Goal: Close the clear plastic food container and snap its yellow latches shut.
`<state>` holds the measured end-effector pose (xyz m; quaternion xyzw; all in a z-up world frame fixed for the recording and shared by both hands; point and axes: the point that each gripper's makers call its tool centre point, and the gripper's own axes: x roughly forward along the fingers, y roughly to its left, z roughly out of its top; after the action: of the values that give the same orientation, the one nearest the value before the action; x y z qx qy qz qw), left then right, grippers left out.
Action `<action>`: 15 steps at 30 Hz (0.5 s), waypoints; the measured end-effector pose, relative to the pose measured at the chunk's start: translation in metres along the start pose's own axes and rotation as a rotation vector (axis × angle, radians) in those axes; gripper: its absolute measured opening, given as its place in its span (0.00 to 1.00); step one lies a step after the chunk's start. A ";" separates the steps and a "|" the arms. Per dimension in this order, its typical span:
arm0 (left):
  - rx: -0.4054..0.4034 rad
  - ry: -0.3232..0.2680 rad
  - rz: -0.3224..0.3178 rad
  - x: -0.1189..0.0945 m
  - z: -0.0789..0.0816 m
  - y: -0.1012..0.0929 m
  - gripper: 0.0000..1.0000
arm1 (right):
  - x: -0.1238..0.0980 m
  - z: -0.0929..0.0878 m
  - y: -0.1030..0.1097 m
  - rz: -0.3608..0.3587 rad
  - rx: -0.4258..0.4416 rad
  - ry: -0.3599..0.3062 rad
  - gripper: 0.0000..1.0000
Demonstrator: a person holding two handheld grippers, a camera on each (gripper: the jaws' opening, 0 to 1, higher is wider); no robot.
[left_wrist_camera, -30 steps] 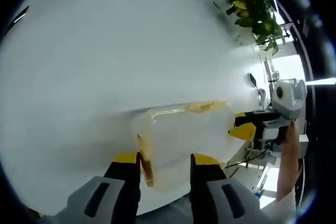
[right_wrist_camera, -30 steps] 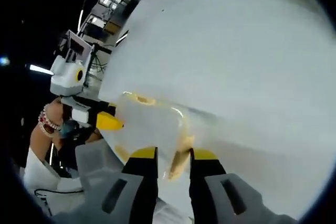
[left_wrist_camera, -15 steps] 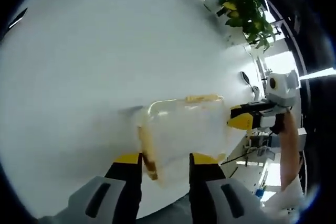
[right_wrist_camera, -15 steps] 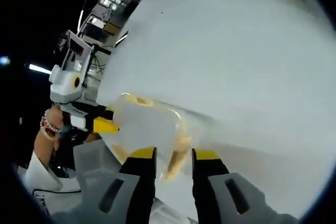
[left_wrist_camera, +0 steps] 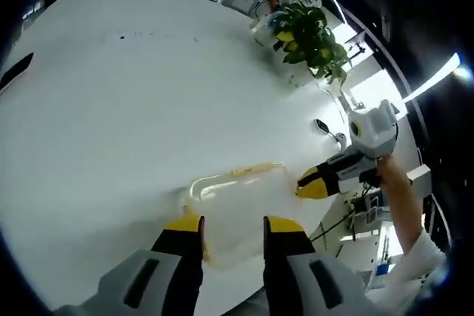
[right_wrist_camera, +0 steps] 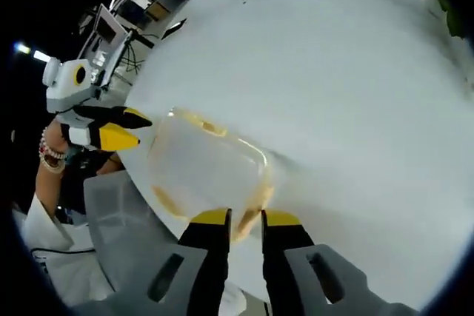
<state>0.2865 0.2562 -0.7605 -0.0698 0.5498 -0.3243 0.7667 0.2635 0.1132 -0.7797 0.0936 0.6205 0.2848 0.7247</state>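
potted plant [left_wrist_camera: 307,35] beyond container [left_wrist_camera: 237,201]

No text, label, brand or number can be read on anything.

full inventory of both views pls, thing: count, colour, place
container: 1, clear plastic, on the table near its edge, between the two grippers
latches: yellow, along the container's sides; exact count unclear
table: 1, white, under the container
potted plant: 1, green leaves, far side of table
left gripper: 1, grey with yellow tips, jaws apart at one end of the container
right gripper: 1, grey with yellow tips, jaws nearly together at the opposite end
person's arm: holding the right gripper
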 end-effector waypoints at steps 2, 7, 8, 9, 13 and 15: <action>0.088 -0.064 0.022 0.002 0.010 0.004 0.17 | 0.003 -0.003 0.001 0.033 0.031 -0.001 0.19; 0.002 -0.024 0.000 0.000 0.004 0.001 0.19 | 0.004 -0.003 0.003 0.094 0.080 -0.008 0.16; 0.003 -0.022 -0.004 0.000 0.003 0.002 0.19 | 0.005 -0.003 0.002 0.099 0.082 -0.010 0.15; -0.010 -0.031 -0.001 0.000 0.004 0.004 0.19 | 0.004 -0.002 0.002 0.101 0.085 -0.013 0.14; -0.027 -0.043 -0.003 -0.001 0.004 0.004 0.21 | 0.001 0.001 0.001 0.100 0.082 -0.029 0.07; -0.022 -0.050 -0.020 -0.003 0.005 0.001 0.22 | 0.001 0.001 0.002 0.088 0.071 -0.028 0.08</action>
<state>0.2906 0.2574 -0.7560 -0.0918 0.5331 -0.3241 0.7761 0.2639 0.1155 -0.7797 0.1505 0.6151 0.2931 0.7163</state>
